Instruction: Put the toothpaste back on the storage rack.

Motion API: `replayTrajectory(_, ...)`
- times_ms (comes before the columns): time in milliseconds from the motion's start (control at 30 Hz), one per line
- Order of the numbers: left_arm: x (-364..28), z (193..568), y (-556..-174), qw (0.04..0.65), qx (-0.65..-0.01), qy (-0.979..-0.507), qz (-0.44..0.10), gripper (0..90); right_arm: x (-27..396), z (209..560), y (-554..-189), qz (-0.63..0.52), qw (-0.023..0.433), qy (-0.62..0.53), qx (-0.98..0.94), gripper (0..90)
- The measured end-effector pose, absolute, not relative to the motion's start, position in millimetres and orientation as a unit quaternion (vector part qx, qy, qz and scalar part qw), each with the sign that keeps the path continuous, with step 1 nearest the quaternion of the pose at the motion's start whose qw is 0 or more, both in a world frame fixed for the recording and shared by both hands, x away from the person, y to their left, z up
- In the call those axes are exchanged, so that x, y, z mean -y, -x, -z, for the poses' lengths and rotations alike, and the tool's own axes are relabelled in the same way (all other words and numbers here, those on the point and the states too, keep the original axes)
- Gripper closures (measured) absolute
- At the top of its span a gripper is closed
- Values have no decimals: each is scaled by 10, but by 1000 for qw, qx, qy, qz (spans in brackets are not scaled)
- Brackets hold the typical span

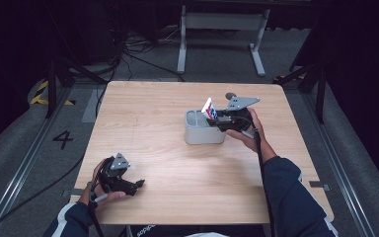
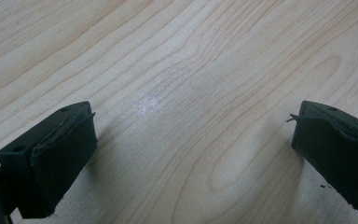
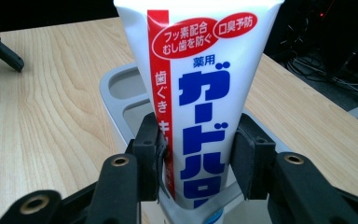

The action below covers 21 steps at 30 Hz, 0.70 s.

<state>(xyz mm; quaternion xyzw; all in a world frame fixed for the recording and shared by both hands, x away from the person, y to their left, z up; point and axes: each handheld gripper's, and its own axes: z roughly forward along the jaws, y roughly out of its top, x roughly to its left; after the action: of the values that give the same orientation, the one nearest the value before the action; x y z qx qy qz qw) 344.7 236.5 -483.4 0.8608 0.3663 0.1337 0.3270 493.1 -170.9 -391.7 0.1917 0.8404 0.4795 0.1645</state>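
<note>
Right gripper (image 3: 196, 154) was pinching the toothpaste tube (image 3: 200, 88) across its lower body, both pads pressed on the tube's sides, jaws fairly close together around it. The tube stood roughly upright, long axis vertical with a slight tilt, flat crimped end up; in the high view its top (image 1: 209, 108) poked out above the grey organizer caddy (image 1: 197, 136). Its lower end sat inside the caddy's compartment nearest the right gripper (image 1: 223, 122), straight ahead of the jaws and between them. Whether the bottom already touched the caddy floor I couldn't tell. My read: any next move is along the vertical axis, and the tube can only go straight up or down since the compartment walls box it in on all sides; the near wall of the caddy sat just under the jaws and would catch them if the hand dropped much lower. A second, smaller compartment (image 3: 127, 84) lay beyond the tube, looked empty. Left gripper (image 1: 128, 185) rested well apart at the near left corner of the wooden table (image 1: 153, 113), jaws spread wide over bare wood, holding nothing. Right hand (image 1: 246, 136) clearly the nearer one.
</note>
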Motion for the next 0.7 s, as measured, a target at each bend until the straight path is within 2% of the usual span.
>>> replayTrajectory(700, -2365, 4834, -3447, 327, -366, -861, -133, 2, 1761, 3901, -4914, -487, 153, -204, -835, 562)
